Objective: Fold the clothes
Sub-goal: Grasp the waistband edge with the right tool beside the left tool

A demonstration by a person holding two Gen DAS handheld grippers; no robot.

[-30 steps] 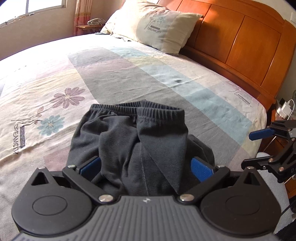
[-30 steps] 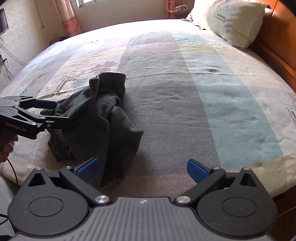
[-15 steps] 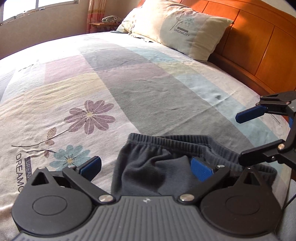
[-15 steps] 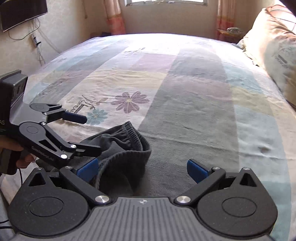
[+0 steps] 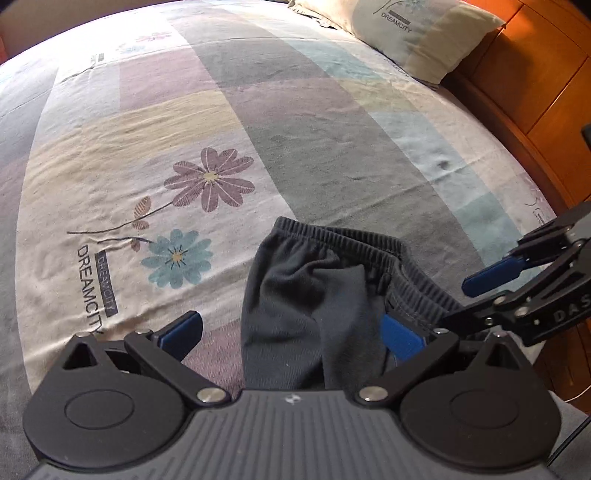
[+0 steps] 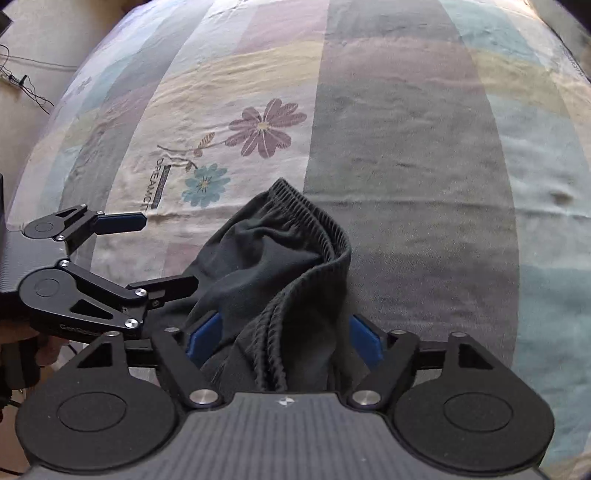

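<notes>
A dark grey pair of sweatpants (image 5: pixel 314 295) lies bunched at the near edge of the bed, ribbed waistband pointing away; it also shows in the right wrist view (image 6: pixel 280 266). My left gripper (image 5: pixel 291 332) is open, its blue pads on either side of the cloth's left part. My right gripper (image 6: pixel 284 336) is open with the bunched waistband between its pads, not pinched. The right gripper also shows at the right of the left wrist view (image 5: pixel 491 295), the left gripper at the left of the right wrist view (image 6: pixel 155 251).
The bedsheet (image 5: pixel 332 129) has pastel stripes and flower prints (image 5: pixel 210 181). A pillow (image 5: pixel 413 33) lies at the far right by the wooden headboard (image 5: pixel 535 74). Cables (image 6: pixel 26 77) run along the wall at the left.
Both grippers have tilted down and moved in over the sweatpants. The right gripper now straddles the waistband. Its pads stand a little closer together than before.
</notes>
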